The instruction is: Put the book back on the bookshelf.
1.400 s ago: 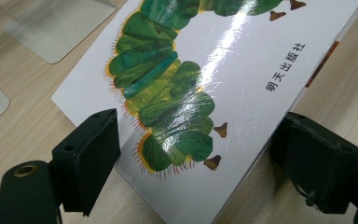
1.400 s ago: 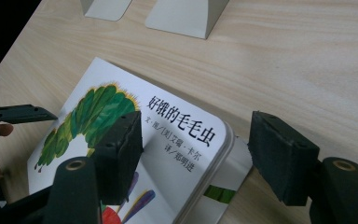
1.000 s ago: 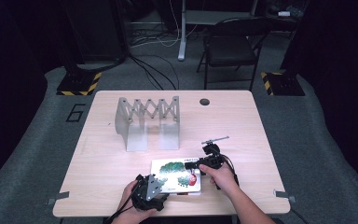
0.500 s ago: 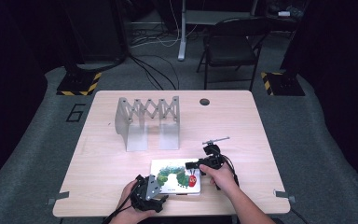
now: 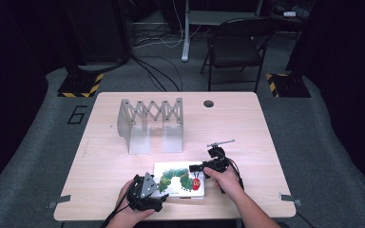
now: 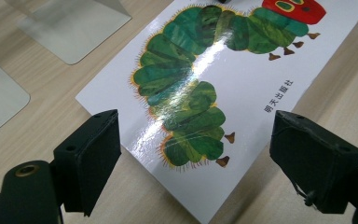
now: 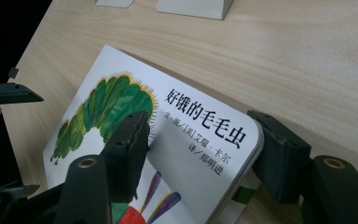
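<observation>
A: Start at the near edge – what is the left tool (image 5: pixel 145 194) doing?

B: It sits at the near left corner of the caterpillar picture book (image 5: pixel 178 180), jaws spread wide and released. In the left gripper view the book's near corner (image 6: pixel 200 140) lies between the two jaws, flat on the worktop (image 5: pixel 100 161), with neither pad touching it.

A: And the right tool (image 5: pixel 204 167)?

B: At the book's right end, by the caterpillar's red head. Its jaws have just been closing – in the right gripper view the front cover (image 7: pixel 182 140) is lifted off the pages and stands between them. One jaw lies on the printed face beside the title, the other against the cover's rounded outer edge. So it is clenched on the cover.

A: Where does the book lie overall?

B: Near the front edge of the worktop, a little right of centre, between the two hands.

A: Farther back?

B: A grey expanding book rack (image 5: pixel 151 124) stands beyond the book, well apart from it. Behind the worktop, a black folding chair (image 5: pixel 235 45) on the floor.
</observation>
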Demonstrator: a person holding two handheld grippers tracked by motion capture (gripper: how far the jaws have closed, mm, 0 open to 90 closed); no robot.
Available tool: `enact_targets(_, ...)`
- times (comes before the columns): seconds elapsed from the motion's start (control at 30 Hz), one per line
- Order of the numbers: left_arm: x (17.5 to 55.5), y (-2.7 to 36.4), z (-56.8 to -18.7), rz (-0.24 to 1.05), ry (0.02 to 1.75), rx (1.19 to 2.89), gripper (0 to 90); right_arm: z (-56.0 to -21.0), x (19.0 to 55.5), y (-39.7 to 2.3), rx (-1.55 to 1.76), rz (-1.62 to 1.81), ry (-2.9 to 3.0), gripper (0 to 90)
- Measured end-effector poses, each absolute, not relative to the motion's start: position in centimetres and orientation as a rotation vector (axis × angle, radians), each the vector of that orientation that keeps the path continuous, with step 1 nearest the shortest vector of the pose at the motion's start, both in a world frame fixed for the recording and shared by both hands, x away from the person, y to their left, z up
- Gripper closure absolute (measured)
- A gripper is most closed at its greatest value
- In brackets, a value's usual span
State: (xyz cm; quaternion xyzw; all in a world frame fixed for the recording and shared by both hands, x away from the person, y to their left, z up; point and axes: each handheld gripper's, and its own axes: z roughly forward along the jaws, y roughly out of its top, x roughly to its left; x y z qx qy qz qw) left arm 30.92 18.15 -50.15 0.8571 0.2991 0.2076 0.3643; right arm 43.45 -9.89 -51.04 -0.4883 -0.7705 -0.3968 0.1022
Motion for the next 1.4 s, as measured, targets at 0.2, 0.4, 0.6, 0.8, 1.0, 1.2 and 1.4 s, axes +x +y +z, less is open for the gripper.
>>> enact_targets(0.2, 31.7, 18.2, -50.3, 0.497, 0.796, 2.191, 16.5, -51.1, 43.5, -9.9, -1.441, -1.176, -2.279, 40.0)
enact_targets(0.4, 32.0, 18.2, -50.7, 0.481, 0.804, 2.197, 16.2, -51.1, 43.5, -9.9, -1.439, -1.176, -2.282, 39.8)
enact_targets(0.6, 32.1, 18.4, -51.0, 0.452, 0.820, 2.181, 15.8, -51.1, 43.5, -9.9, -1.432, -1.175, -2.276, 38.3)
enact_targets(0.8, 32.1, 18.4, -51.1, 0.442, 0.831, 2.179, 15.6, -50.9, 43.4, -9.9, -1.439, -1.156, -2.283, 39.2)
enact_targets(1.0, 32.2, 18.6, -51.3, 0.429, 0.858, 2.157, 14.9, -50.5, 43.2, -10.0, -1.431, -1.161, -2.305, 40.5)
enact_targets(1.2, 32.2, 18.7, -51.4, 0.409, 0.869, 2.148, 14.2, -49.8, 42.7, -10.0, -1.418, -1.203, -2.310, 42.6)
enact_targets(1.4, 32.2, 18.8, -51.3, 0.405, 0.872, 2.154, 12.2, -48.9, 42.1, -10.2, -1.395, -1.246, -2.331, 43.5)
